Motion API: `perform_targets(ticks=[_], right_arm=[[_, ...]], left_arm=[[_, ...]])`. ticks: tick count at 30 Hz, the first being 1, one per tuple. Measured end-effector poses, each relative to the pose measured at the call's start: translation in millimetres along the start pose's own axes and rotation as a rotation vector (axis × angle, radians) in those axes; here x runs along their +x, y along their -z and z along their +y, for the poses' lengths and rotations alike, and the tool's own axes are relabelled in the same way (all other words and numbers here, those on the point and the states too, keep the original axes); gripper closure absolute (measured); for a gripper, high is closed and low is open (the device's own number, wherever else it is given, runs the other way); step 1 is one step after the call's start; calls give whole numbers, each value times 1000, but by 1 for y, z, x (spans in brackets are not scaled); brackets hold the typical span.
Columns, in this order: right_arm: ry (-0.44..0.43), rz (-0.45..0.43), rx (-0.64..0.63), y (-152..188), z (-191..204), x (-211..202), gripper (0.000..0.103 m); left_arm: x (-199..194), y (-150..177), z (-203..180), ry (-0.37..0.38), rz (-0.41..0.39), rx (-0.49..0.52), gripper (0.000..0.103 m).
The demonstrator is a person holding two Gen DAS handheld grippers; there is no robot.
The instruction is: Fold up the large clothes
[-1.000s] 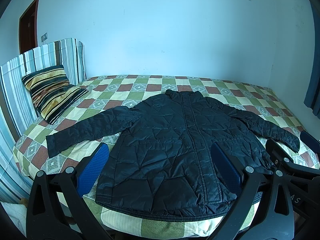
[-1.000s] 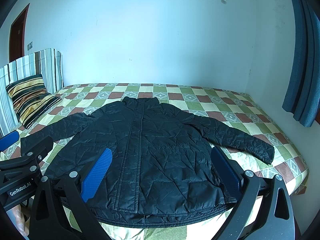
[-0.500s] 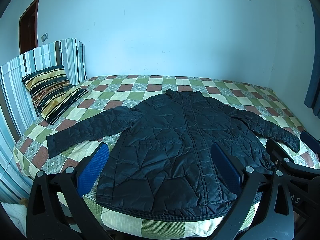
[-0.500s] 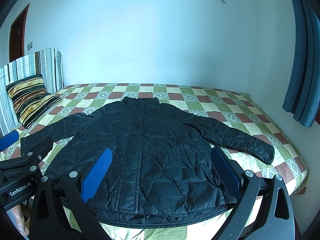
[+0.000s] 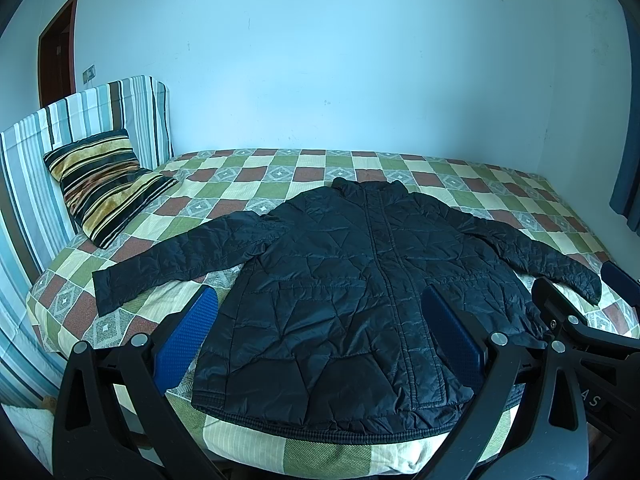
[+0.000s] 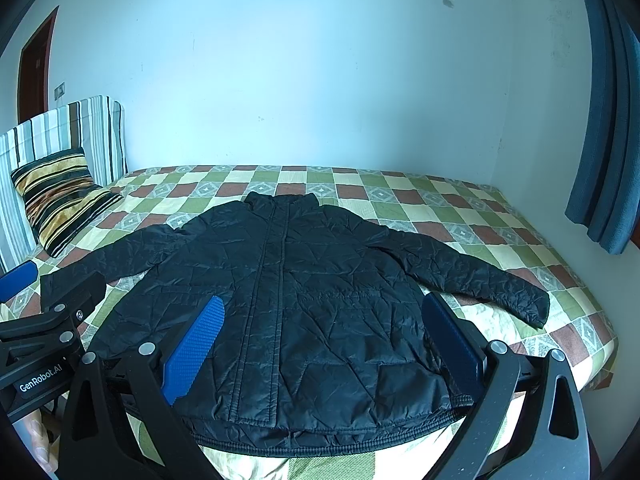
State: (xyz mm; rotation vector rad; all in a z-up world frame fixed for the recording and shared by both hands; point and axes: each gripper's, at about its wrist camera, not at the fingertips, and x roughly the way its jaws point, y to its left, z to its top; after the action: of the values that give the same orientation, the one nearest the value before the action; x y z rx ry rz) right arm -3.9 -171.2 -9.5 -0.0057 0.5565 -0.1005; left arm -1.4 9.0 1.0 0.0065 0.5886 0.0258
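A black quilted jacket (image 5: 360,288) lies flat and face up on the checkered bed, collar toward the far wall, both sleeves spread out; it also shows in the right wrist view (image 6: 304,300). My left gripper (image 5: 320,332) is open and empty, held above the jacket's hem near the bed's front edge. My right gripper (image 6: 320,336) is open and empty at the same edge, to the right of the left one. The left sleeve cuff (image 5: 106,288) lies near the bed's left edge, the right cuff (image 6: 536,306) near the right.
The bed (image 5: 280,184) has a green, brown and cream checkered cover. A striped pillow (image 5: 104,184) leans on the striped headboard (image 5: 36,160) at the left. A blue curtain (image 6: 604,140) hangs at the right. A brown door (image 5: 56,52) is at the far left.
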Motion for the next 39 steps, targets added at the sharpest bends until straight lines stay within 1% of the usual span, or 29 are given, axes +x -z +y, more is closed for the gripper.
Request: perform_targets(ticks=[14,18,20,26,30,32,34,37,39], right_arm=[[0,6,2,-4,4,-3,5],[-2,13,2,4,5,5,5],[-2,24,3,11,6,17,5],[-1,53,10,10,1,34,5],[-41,99,29,12,-2,57,5],[-38,115,45,14,-8,72,5],[-21,131,61,15,-18,86,5],[20,145,106,14,-38,109,5],[54,159,155,15,-61,127,5]], left_arm=[[1,4,10,-1,6,-3,2],[5,8,14,-3,15,-1,2],[12,8,11,-5,24,1,2],[34,9,7,-6,62,12,2],[64,10,4,-11,98,28,2],[84,11,4,-29,122,34,2],[107,13,10,-64,151,38,2],[139,15,29,-150,184,25,2],[163,17,47,-208,219,1,2]])
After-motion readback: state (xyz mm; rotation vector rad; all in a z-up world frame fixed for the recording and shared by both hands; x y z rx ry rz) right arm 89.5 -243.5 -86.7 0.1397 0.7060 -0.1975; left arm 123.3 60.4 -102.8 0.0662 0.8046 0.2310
